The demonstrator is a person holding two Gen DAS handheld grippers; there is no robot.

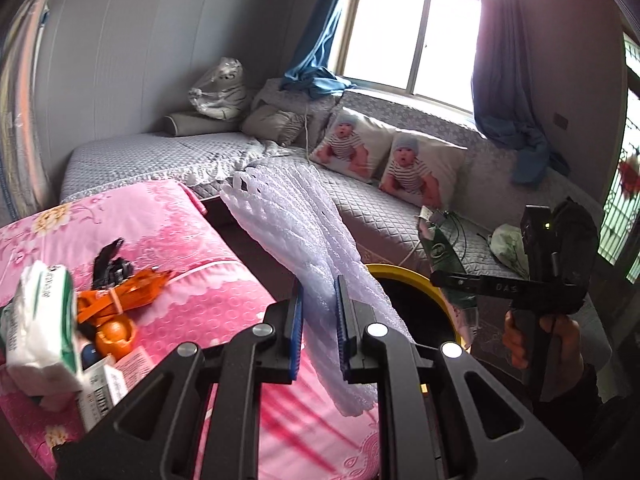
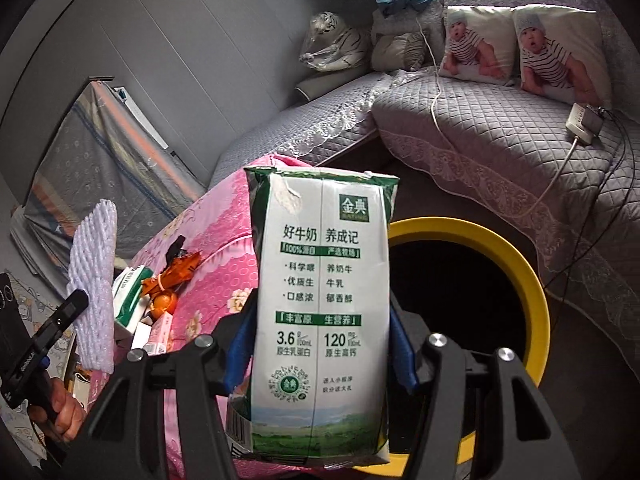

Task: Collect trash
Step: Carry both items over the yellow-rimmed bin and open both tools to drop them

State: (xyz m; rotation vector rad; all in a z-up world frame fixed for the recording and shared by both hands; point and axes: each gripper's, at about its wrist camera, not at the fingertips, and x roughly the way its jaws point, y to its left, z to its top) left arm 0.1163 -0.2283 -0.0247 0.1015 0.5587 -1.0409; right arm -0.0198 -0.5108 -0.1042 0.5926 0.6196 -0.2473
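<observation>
- While both grippers hang near it, the round bin with a yellow rim and black inside (image 2: 536, 280) serves as the landmark, standing on the floor between the grey quilted bed (image 2: 500, 152) and the pink floral bedspread (image 1: 192, 240).
- Behind the bin, the grey quilted bed carries two white cushions printed with a baby (image 2: 520, 48), and a white power strip with cables (image 2: 582, 128) lies on the quilt nearer the bin.
- Left of the bin, the pink floral bedspread holds a cluster of small items: a white and green tissue pack (image 1: 40, 320), an orange wrapper (image 1: 136, 284) and an orange round fruit (image 1: 118, 334).
- Just beside the bin's left rim, the left gripper (image 1: 318, 320) has its fingers pinching a white foam net sleeve (image 1: 296, 224), which rises upward and leftward from the pads.
- Directly in front of the bin in the right wrist view, the right gripper (image 2: 320, 344) has its fingers pressed against both sides of a white and green milk carton (image 2: 322, 312), held upright with its printed face toward the camera and overlapping the bin's left rim.
</observation>
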